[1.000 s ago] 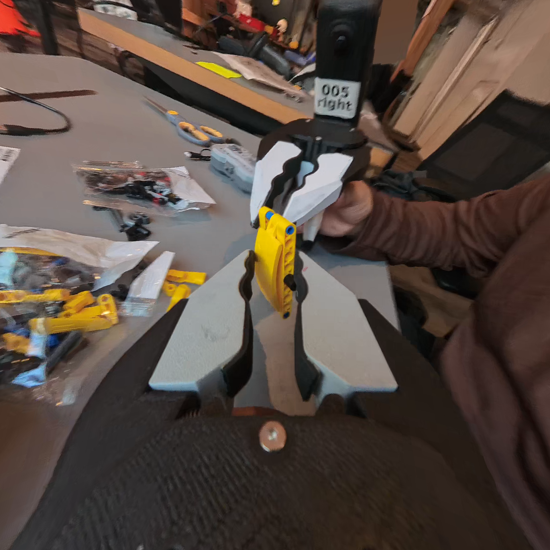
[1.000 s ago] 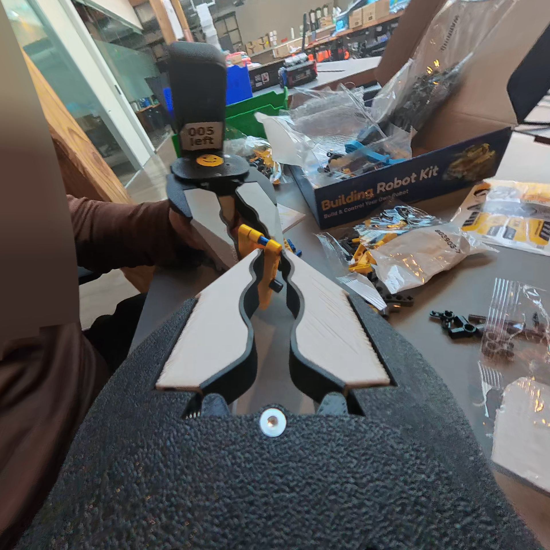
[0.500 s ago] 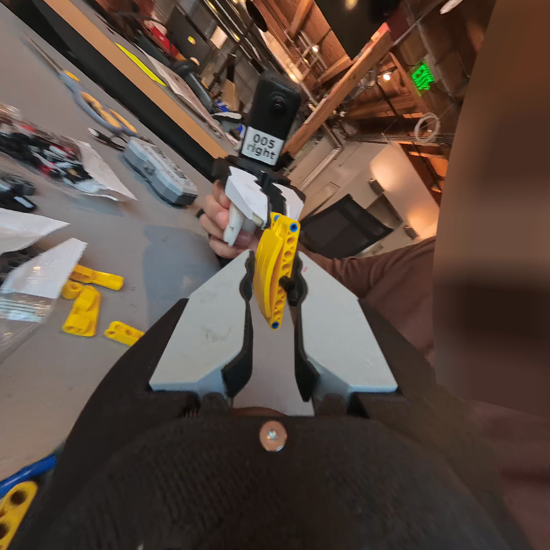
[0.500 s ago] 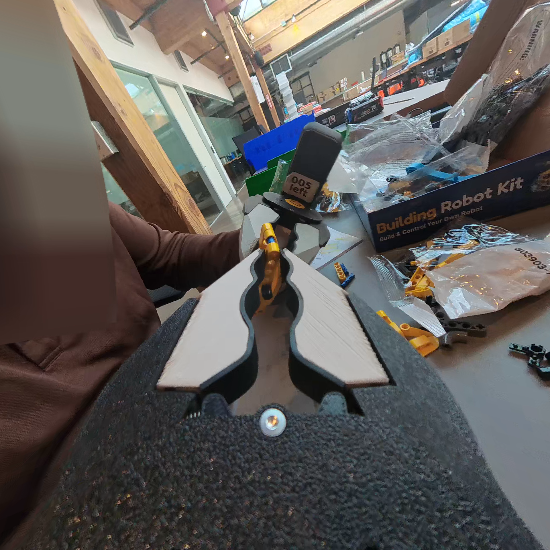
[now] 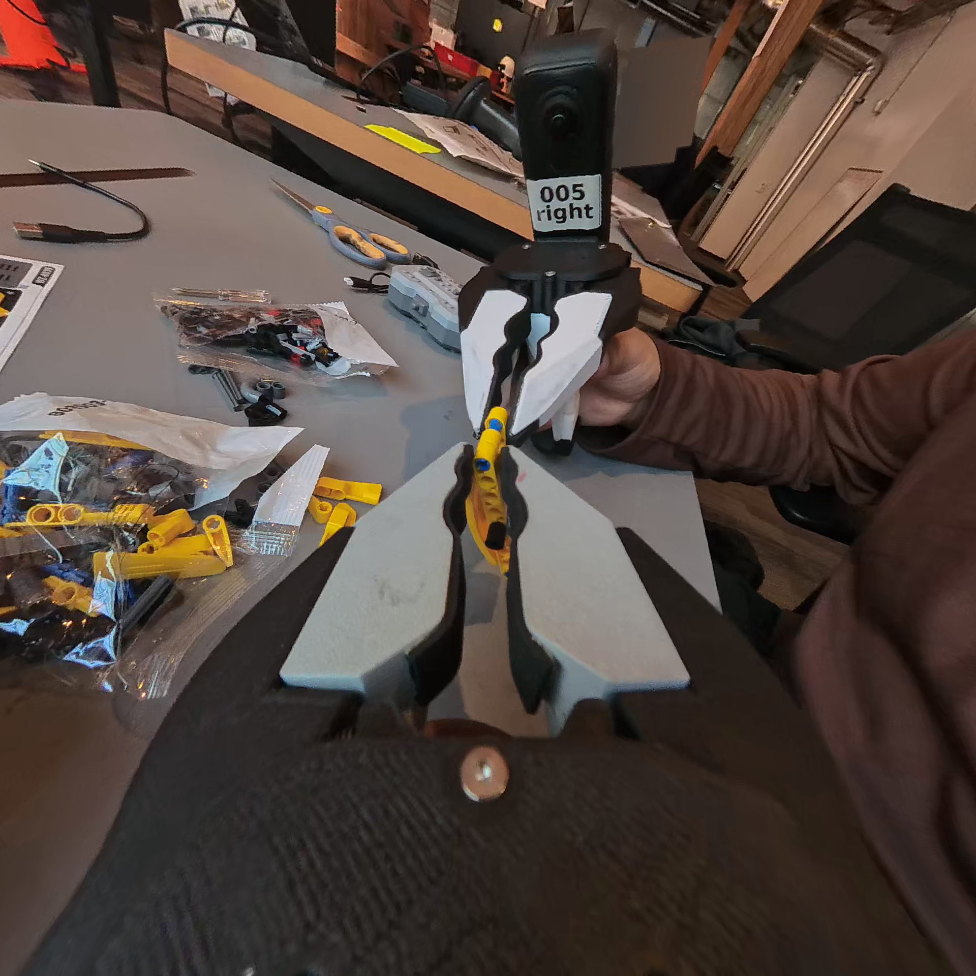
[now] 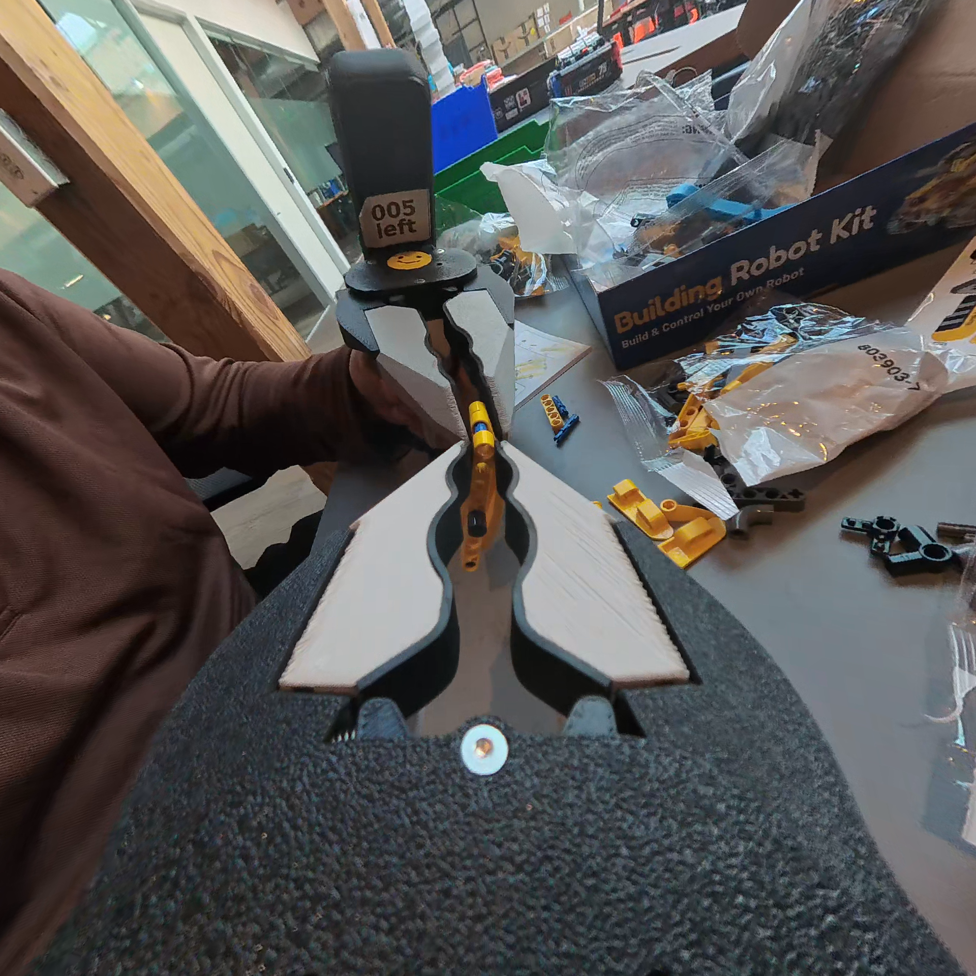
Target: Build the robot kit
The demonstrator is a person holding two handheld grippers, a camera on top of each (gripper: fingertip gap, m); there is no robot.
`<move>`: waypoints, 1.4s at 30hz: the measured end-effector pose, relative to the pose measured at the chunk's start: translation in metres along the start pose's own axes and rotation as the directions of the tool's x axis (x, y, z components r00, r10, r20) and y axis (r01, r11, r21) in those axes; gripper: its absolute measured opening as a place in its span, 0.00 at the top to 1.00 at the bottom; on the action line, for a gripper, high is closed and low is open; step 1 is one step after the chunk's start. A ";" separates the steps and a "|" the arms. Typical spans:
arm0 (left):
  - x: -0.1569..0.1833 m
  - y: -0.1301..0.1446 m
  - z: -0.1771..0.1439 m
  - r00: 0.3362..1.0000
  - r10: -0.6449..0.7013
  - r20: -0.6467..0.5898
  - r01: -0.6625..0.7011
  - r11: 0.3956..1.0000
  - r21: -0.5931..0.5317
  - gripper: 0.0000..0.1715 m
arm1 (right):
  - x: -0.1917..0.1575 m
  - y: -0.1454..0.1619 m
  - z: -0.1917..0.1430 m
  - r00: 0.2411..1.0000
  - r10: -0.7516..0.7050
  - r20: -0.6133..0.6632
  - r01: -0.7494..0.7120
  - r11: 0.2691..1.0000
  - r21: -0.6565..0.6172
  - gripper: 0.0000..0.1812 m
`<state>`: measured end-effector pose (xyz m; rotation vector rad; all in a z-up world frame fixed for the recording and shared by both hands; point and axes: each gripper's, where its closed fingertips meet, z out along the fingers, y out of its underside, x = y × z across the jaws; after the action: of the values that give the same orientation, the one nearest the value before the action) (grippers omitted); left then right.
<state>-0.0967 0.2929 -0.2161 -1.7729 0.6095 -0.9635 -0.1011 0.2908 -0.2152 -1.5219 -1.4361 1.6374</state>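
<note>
1. The left gripper [image 5: 483, 459] is closed down on a yellow beam assembly [image 5: 488, 507], its wavy black inner edges pinching the piece on both sides.
2. The right gripper [image 6: 481, 449] faces it tip to tip and is clamped on the same yellow beam assembly [image 6: 479, 496]; in the left wrist view its white fingers [image 5: 478, 364] nip the far end of the piece.
3. The assembly is held in the air above the near edge of the grey table [image 5: 158, 237], between the two tools.
4. Its long axis runs from one gripper toward the other, edge-on to both cameras; small blue pins [image 5: 494, 424] mark the far end and a black pin [image 5: 495, 536] sticks out near the nearer end.
5. A hand in a brown sleeve [image 5: 792, 412] grips the right tool's handle.
6. To the left lie an opened plastic bag of yellow parts [image 5: 95, 517], loose yellow pieces [image 5: 346, 491], a smaller bag of black parts [image 5: 274, 332], scissors [image 5: 359, 243], a grey block [image 5: 428, 298] and a black cable [image 5: 90, 227].
7. In the right wrist view a dark blue box [image 6: 766, 285] holds crumpled clear bags, with another bag of yellow parts [image 6: 803, 401] in front, loose yellow panels [image 6: 665, 517] and black connectors [image 6: 903, 546] near it.
8. Nothing lies between the two grippers but the piece itself.
</note>
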 end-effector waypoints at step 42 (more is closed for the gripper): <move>0.000 0.028 0.000 0.995 0.093 0.020 -0.088 0.978 -0.191 0.96 | 0.000 0.019 -0.001 0.994 0.092 0.060 -0.084 0.989 -0.118 0.96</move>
<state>-0.0963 0.2821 -0.2420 -1.9059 0.7787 -0.8388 -0.0948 0.2845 -0.2318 -1.6300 -1.5423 1.6961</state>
